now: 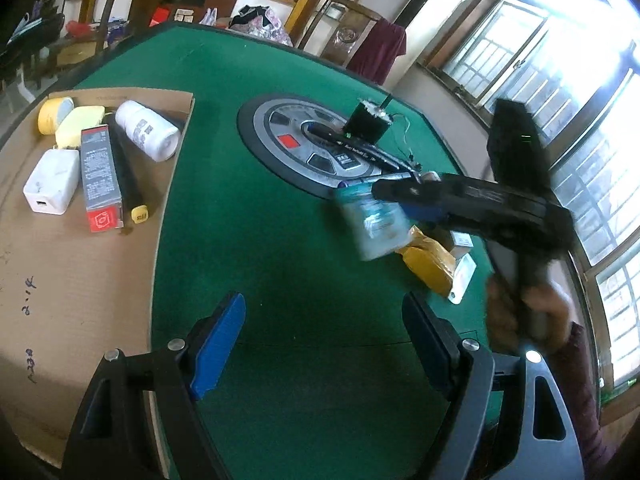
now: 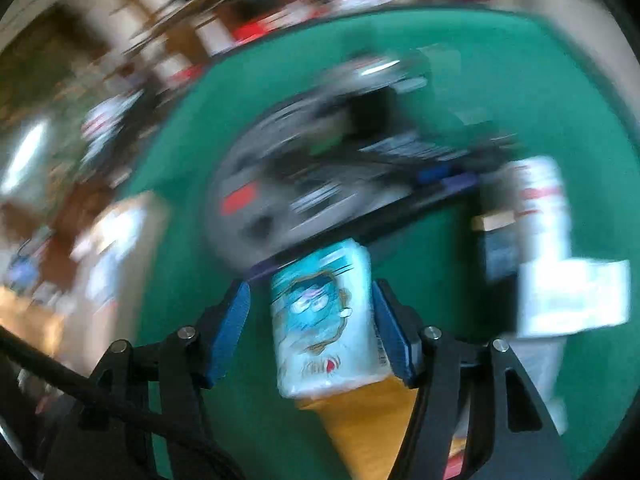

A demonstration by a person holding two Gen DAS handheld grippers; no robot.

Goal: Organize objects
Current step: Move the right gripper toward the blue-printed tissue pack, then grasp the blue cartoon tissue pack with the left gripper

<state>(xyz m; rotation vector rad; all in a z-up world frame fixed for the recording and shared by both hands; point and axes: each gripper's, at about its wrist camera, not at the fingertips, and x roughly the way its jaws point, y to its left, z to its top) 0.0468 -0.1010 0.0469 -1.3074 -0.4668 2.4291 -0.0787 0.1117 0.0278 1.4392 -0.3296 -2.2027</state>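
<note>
A pale blue tissue pack (image 2: 326, 320) with a cartoon face stands between the fingers of my right gripper (image 2: 316, 328). The right pad touches its side; a small gap shows at the left pad. In the left wrist view the same pack (image 1: 372, 220) hangs blurred under the right gripper (image 1: 404, 200), above the green table (image 1: 260, 220). My left gripper (image 1: 324, 344) is open and empty over the green felt. A cardboard sheet (image 1: 60, 280) at left holds a white bottle (image 1: 146, 130), a grey and red box (image 1: 100, 180), a white charger (image 1: 52, 186), a yellow case (image 1: 78, 126) and yellow tape (image 1: 54, 114).
A round grey panel (image 1: 304, 148) in the table's middle carries a black box (image 1: 366, 120) and pens. A yellow padded envelope (image 1: 428, 258) and small white boxes (image 1: 462, 276) lie on the right. Chairs and windows ring the table. The right wrist view is motion-blurred.
</note>
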